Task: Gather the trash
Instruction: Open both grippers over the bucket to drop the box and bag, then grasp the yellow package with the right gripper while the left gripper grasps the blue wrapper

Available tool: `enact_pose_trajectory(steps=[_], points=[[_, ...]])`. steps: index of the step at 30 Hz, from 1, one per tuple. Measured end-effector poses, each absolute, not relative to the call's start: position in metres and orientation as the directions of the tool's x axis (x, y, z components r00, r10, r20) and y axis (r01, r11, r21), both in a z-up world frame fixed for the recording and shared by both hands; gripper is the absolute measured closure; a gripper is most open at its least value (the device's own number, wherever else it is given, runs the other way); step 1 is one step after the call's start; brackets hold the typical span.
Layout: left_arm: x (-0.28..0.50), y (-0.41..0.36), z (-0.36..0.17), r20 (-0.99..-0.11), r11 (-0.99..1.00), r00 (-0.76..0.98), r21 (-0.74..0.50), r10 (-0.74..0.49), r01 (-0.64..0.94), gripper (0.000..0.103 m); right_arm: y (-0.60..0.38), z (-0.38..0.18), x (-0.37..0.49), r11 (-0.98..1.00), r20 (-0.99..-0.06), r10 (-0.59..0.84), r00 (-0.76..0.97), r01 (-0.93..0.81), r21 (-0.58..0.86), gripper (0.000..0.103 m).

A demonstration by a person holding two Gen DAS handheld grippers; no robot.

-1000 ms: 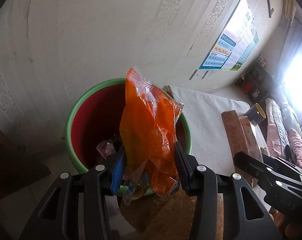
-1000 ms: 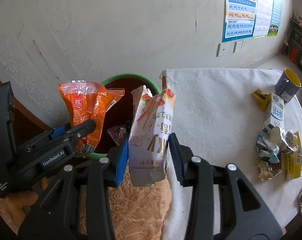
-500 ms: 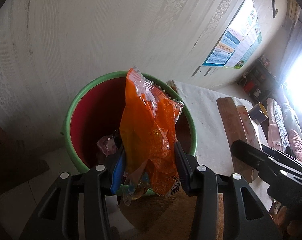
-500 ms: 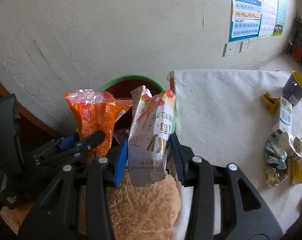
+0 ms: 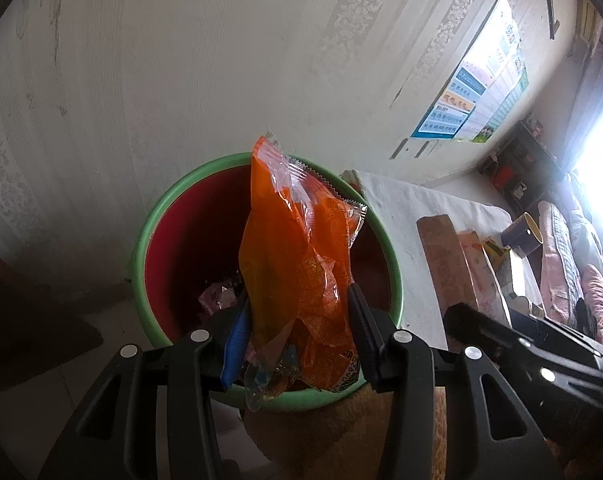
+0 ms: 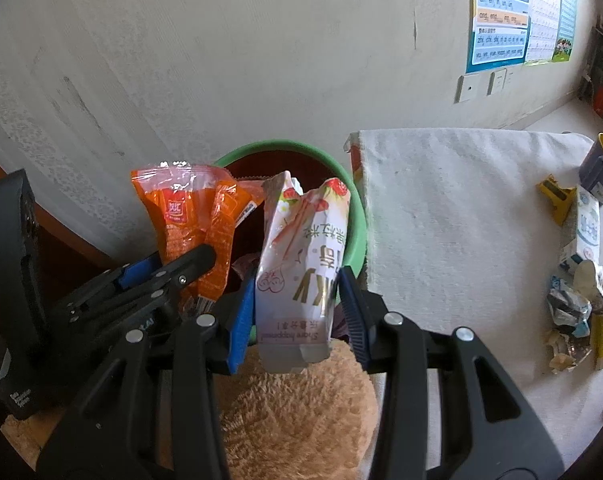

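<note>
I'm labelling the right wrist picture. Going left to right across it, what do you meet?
Left gripper → orange wrapper → pink box → white cloth → yellow clip → trash pile

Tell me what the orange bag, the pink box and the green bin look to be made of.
Orange bag: thin glossy plastic film, judging by its crinkles, clear patches and serrated seal edge.
Pink box: printed card with a slight sheen; it holds folded edges and a flat end flap, though crushed.
Green bin: probably moulded plastic, with a smooth rolled green rim and a red inside.
</note>
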State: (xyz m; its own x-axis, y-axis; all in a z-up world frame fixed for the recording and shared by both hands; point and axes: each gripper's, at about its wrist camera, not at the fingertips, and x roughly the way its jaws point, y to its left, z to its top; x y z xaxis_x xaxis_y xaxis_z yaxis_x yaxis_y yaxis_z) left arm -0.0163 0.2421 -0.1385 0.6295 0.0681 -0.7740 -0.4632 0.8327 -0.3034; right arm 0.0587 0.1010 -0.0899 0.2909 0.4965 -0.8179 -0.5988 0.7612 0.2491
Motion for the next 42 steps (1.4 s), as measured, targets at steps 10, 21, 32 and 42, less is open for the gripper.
enact_pose_trajectory(steps=[10, 21, 32, 42], points=[[-0.017, 0.251, -0.151, -0.805, 0.789, 0.591, -0.326, 0.057, -0.520, 0.033, 0.089, -0.094, 0.059, 0.763, -0.802, 0.530, 0.274, -0.567, 0.311, 0.036], [-0.014, 0.232, -0.145, -0.814, 0.820, 0.580, -0.305, 0.040, -0.484, 0.033, -0.060, -0.111, 0.092, 0.942, -0.846, 0.285, 0.450, -0.294, 0.161, 0.033], [-0.001, 0.178, -0.135, -0.817, 0.878, 0.576, -0.292, -0.022, -0.380, 0.033, -0.229, -0.153, 0.166, 0.999, -0.908, 0.039, 0.418, -0.014, 0.036, 0.027], [0.010, 0.128, -0.125, -0.836, 0.928, 0.548, -0.228, -0.031, -0.295, 0.033, -0.243, -0.174, 0.165, 0.986, -0.906, 0.166, 0.389, -0.038, 0.165, 0.062]])
